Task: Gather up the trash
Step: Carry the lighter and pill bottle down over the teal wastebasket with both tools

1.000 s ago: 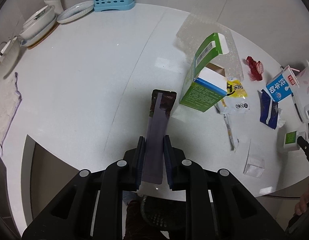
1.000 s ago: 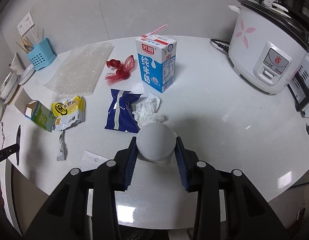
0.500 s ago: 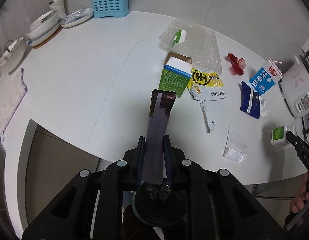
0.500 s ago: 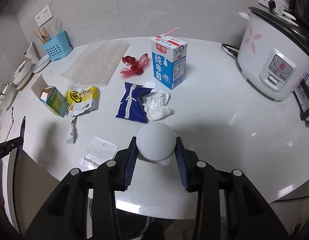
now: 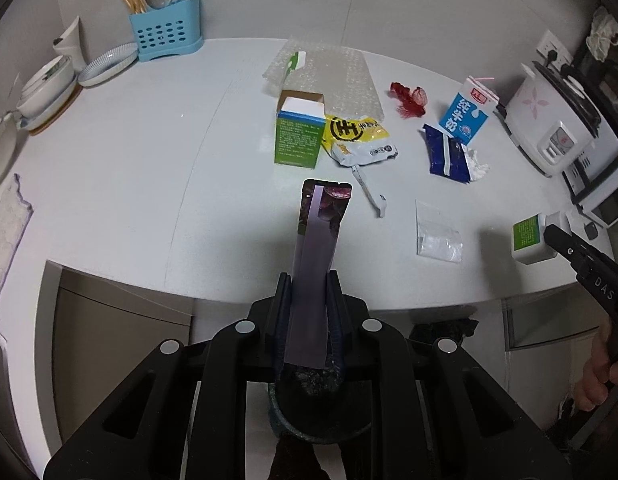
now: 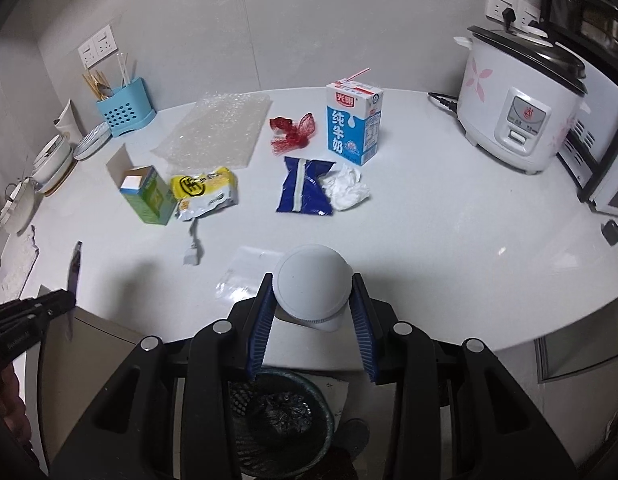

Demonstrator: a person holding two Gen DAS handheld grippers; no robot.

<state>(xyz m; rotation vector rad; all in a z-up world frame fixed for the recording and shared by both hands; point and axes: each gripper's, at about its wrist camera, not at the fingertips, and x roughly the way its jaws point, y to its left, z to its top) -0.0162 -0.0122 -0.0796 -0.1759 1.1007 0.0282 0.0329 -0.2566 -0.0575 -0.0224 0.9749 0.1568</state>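
Note:
My left gripper [image 5: 307,300] is shut on a long purple wrapper [image 5: 315,248] that stands up between the fingers, off the counter's front edge above a dark trash bin [image 5: 317,408]. My right gripper [image 6: 313,300] is shut on a white bottle with a green label [image 6: 311,282], also off the front edge above the mesh trash bin [image 6: 281,420]. The bottle shows in the left wrist view [image 5: 533,238]. On the counter [image 6: 449,220] lie a green box [image 6: 147,194], yellow bag [image 6: 205,194], blue wrapper [image 6: 305,186], crumpled tissue [image 6: 347,188], milk carton [image 6: 353,122], red net [image 6: 293,132] and clear bag [image 6: 245,270].
A rice cooker [image 6: 521,104] stands at the right back. A bubble-wrap sheet [image 6: 217,130], blue utensil holder [image 6: 123,110] and stacked bowls and plates [image 5: 49,88] sit at the back left. A torn wrapper strip [image 6: 193,246] lies near the front edge.
Both grippers have pulled back from the counter and risen, holding their items. The trash bin below has come into view under each.

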